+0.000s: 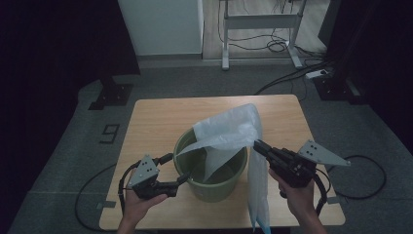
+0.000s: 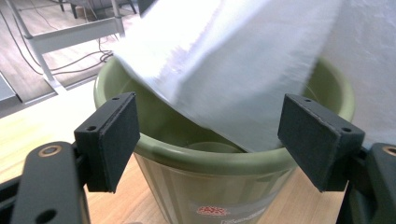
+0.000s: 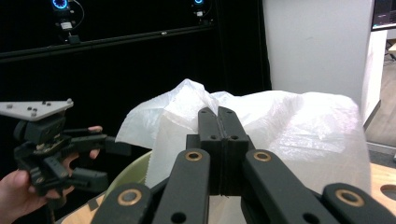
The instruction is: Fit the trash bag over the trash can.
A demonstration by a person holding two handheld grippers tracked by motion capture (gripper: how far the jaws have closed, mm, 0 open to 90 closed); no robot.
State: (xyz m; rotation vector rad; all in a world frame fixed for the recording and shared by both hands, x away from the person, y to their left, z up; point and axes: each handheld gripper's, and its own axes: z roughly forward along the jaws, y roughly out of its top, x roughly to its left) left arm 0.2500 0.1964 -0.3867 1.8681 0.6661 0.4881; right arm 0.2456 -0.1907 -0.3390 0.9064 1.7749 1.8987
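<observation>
- A green bucket (image 1: 210, 168) stands on the wooden table (image 1: 156, 122), close to the table's near edge and about midway along it.
- A white plastic bag (image 1: 229, 129) is draped over the bucket's far and right rim; part of it hangs down inside the bucket, and a long strip falls outside on the right, down past the table's near edge.
- The right gripper (image 1: 257, 146) comes in from the near right corner of the table and points at the bag just above the bucket's right rim.
- Its jaws are pressed tight together on the bag: in the right gripper view (image 3: 219, 116) the two black jaws meet with no gap, and the crinkled plastic (image 3: 289, 126) bunches up beyond and on both sides of them.
- The left gripper (image 1: 182, 179) sits low by the near left side of the bucket, held in the person's left hand (image 1: 141, 202), its tips just beside the bucket wall.
- Its jaws stand wide apart. In the left gripper view (image 2: 205, 135) the two pads flank the bucket's near rim (image 2: 205, 161) without pressing on it, and the bag (image 2: 233, 70) slopes into the bucket beyond them.
- From the right gripper view, the left gripper (image 3: 116, 161) shows across the bucket, open, with nothing between its jaws.
</observation>
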